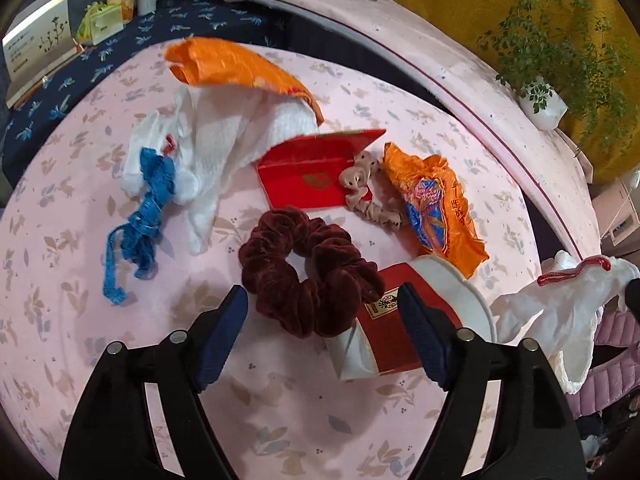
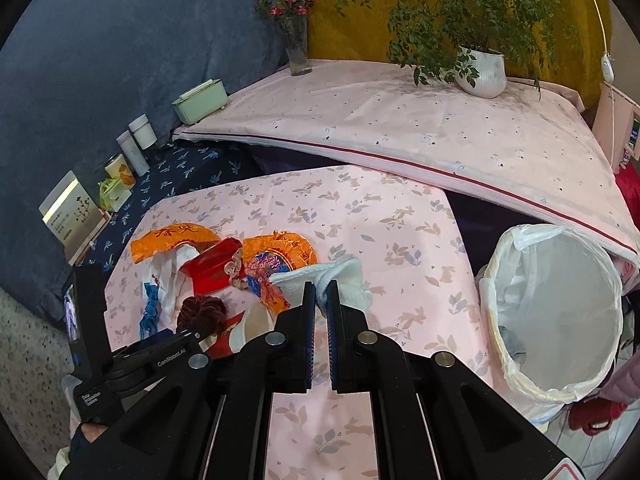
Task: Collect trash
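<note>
The left gripper stands wide open, tilted down over the pink leaf-print cloth, with nothing pressed between its blue pads; the maroon velvet scrunchie lies just ahead between the fingertips, resting partly on a red-and-white paper cup lying on its side. The right gripper is pinched nearly closed on a crumpled white tissue, carried above the cloth.

In the right wrist view the left tool's body at 8 o'clock reads "GenRobot.AI". Both orange wrappers carry printed characters too small to read.

Trash on the cloth, seen from the left wrist: two orange wrappers, one at 11 o'clock and one at 2 o'clock; one wad of white tissue; one tangle of blue ribbon at 9 o'clock; one red envelope at centre. One beige dotted scrunchie lies beside the envelope.

One bin lined with a white bag stands off the cloth at 3 o'clock in the right wrist view.
</note>
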